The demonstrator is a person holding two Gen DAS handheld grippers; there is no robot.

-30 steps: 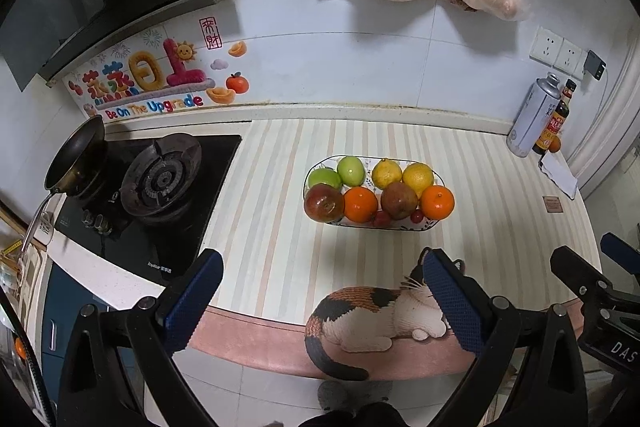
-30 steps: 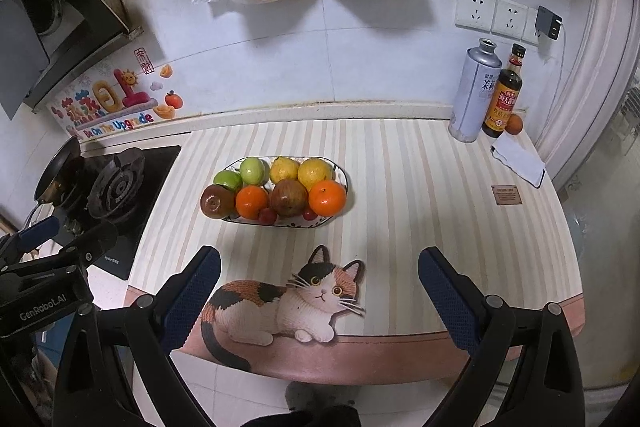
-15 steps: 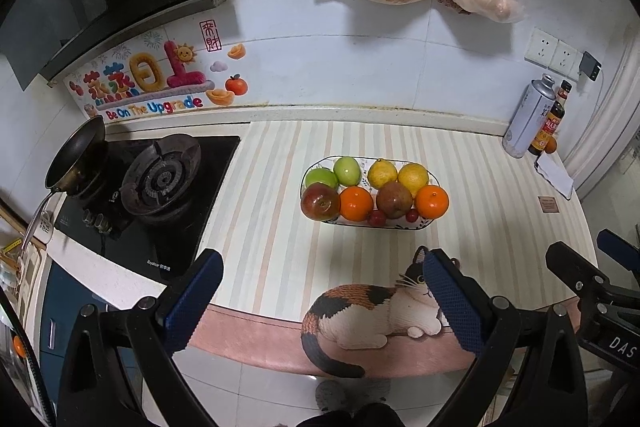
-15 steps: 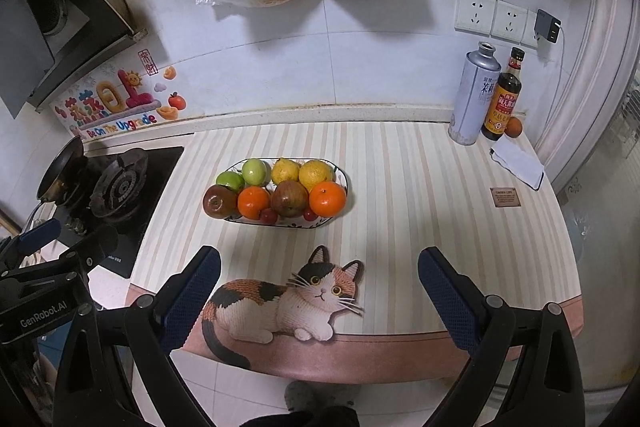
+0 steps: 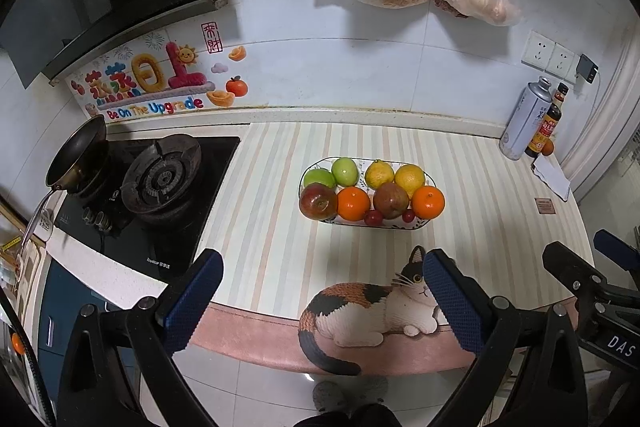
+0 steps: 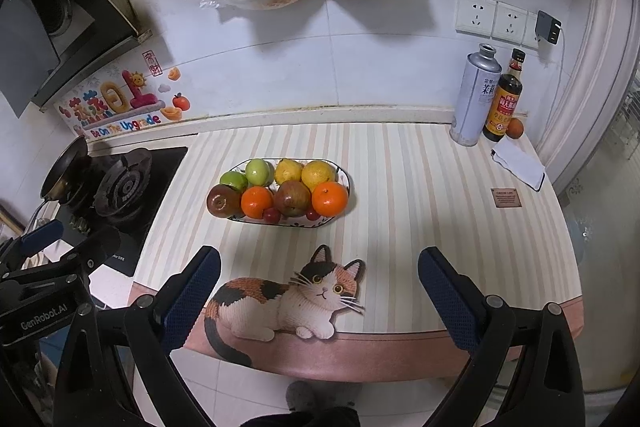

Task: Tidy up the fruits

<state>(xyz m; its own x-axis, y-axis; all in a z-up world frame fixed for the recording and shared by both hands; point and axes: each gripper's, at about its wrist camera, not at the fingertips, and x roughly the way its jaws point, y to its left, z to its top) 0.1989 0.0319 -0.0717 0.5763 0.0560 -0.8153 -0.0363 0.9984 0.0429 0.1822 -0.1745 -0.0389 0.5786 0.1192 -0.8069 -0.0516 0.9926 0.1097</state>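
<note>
Left wrist view: fruit plate [image 5: 428, 223] now sits slightly farther back.

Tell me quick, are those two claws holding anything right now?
Left claw: open, holding nothing.
Right claw: open, holding nothing.

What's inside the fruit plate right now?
The plate holds two green apples, two lemons, two oranges, two reddish apples and two small red fruits. Anything beneath them is hidden.
</note>
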